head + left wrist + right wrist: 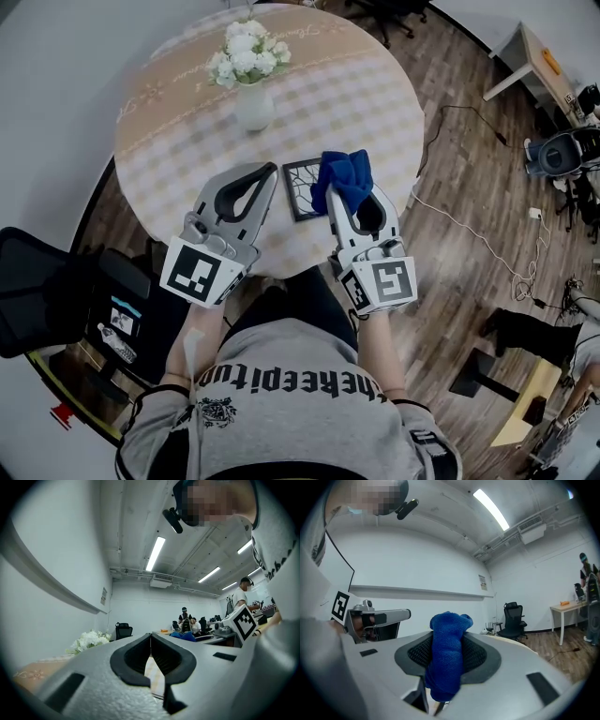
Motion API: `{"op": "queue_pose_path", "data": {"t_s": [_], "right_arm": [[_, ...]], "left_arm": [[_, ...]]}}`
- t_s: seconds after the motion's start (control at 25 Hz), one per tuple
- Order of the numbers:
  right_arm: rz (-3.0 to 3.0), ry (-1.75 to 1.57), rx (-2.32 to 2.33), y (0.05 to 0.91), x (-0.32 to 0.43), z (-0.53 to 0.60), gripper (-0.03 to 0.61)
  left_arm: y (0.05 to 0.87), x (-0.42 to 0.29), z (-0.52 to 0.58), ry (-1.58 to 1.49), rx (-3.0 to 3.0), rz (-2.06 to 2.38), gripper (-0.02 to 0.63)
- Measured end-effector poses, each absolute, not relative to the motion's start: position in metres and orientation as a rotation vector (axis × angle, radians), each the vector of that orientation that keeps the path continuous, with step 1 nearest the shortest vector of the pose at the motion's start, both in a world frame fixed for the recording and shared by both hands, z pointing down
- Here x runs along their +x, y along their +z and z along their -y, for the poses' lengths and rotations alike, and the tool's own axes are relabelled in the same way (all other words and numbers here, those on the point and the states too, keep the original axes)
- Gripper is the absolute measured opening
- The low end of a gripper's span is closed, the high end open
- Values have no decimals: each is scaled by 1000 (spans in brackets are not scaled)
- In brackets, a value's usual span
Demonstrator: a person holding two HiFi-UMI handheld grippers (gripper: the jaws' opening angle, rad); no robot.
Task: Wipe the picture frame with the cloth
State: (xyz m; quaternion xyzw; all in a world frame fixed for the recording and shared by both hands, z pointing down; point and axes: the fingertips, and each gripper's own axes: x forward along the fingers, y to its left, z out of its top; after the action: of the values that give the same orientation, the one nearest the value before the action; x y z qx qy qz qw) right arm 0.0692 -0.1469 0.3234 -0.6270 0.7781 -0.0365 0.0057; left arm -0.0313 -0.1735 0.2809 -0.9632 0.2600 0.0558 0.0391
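Note:
A small dark picture frame (302, 187) lies flat on the round table (187, 122) near its front edge. A blue cloth (342, 178) bunches over the frame's right side, and my right gripper (349, 192) is shut on it. In the right gripper view the cloth (447, 653) fills the space between the jaws. My left gripper (266, 174) rests just left of the frame, shut with nothing in it; in the left gripper view its jaw tips (150, 634) meet.
A white vase of white flowers (249, 80) stands on the checked tablecloth behind the frame. A black chair (56, 291) is at the left. Cables (487, 244) run over the wood floor at the right, near a white desk (534, 66).

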Motion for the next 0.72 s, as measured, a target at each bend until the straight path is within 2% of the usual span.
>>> {"op": "queue_pose_path", "data": {"t_s": [0.72], "right_arm": [[-2545, -457, -1864, 393, 75, 222, 146]], "left_arm": [[319, -25, 232, 90, -2994, -980, 17]]}}
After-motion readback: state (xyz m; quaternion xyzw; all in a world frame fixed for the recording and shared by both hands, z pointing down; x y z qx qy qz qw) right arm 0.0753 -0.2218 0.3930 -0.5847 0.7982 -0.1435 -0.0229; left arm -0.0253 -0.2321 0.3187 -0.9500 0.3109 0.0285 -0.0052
